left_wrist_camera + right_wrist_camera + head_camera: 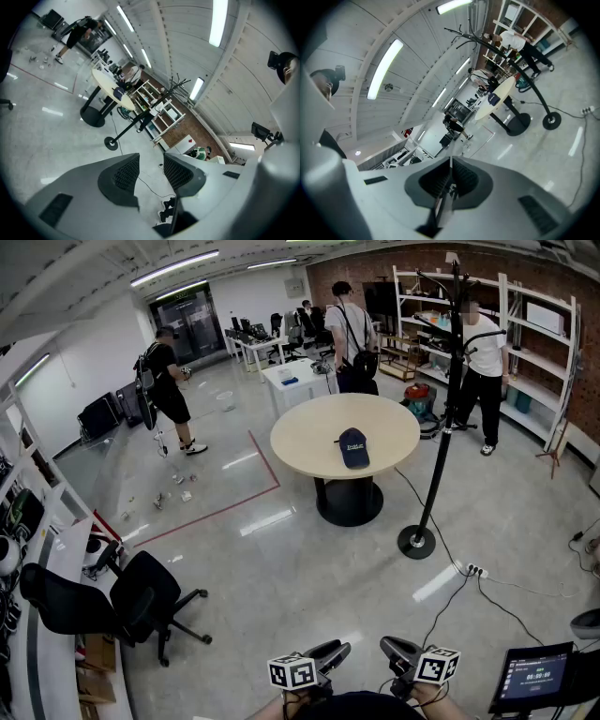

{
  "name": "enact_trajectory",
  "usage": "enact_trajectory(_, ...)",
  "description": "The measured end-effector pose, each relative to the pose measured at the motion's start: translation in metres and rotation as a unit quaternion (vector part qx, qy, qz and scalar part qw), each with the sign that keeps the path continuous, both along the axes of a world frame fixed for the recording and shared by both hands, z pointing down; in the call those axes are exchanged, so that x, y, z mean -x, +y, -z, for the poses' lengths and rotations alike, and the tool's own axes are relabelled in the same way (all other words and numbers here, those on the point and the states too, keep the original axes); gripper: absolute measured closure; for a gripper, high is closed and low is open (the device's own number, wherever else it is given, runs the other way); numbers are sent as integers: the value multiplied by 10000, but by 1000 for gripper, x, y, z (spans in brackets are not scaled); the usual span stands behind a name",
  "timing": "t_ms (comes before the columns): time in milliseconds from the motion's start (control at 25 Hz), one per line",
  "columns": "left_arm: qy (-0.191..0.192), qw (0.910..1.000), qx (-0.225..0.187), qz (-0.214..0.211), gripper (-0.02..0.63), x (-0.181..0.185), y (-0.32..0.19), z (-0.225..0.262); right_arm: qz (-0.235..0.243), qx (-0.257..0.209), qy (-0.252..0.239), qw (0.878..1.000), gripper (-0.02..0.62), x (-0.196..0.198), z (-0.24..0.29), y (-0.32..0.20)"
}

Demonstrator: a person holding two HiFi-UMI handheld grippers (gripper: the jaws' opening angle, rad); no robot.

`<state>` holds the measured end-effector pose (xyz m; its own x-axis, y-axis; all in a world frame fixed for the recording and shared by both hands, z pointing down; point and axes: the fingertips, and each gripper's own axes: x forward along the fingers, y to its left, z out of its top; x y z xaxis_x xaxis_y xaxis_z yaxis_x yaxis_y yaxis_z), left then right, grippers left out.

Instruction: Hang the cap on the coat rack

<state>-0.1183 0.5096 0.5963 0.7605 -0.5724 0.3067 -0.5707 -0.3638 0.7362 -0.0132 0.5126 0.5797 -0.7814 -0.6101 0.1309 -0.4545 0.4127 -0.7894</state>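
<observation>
A dark blue cap (353, 447) lies on the round beige table (309, 432) well ahead of me; the same cap (493, 98) shows small in the right gripper view. The black coat rack (442, 409) stands on the floor to the right of the table, with its hooks (457, 277) near the top; the coat rack (140, 117) and coat rack (520, 70) show in both gripper views. My left gripper (151, 174) is open with nothing between its jaws. My right gripper (450, 183) is shut and empty. Both sit low at the bottom edge of the head view, far from the table.
A black office chair (131, 601) stands at the lower left by a white desk (42, 615). Three people stand around the room, one (483, 362) right behind the rack. A power strip and cables (473, 573) lie on the floor at the right. A tablet (530, 676) sits at the bottom right.
</observation>
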Motion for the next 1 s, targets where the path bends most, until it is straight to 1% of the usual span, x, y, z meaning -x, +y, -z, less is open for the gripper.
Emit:
enact_trajectory(160,-43,10000,36,7,439,-2,2,-2,-30,85,-39,10000,591,-4,-5,2)
enact_trajectory(280,-83,9999,67,23,439,3,1,-2,-48,118,-83,9999,591,0,-6,1)
enact_trajectory(640,-178,9996,189,93,439,45,-2,-5,5,245,-142,9996,591,41,-11,-6)
enact_trajectory(840,-156,9996,204,103,439,69,-14,-5,-213,247,-208,9993,592,61,-8,-23)
enact_trajectory(920,-127,9996,207,108,439,80,-19,-5,-288,237,-124,9992,591,69,-9,-30)
enact_trajectory(1000,-83,9997,211,106,439,91,-25,-5,-327,143,68,9993,591,78,-8,-35)
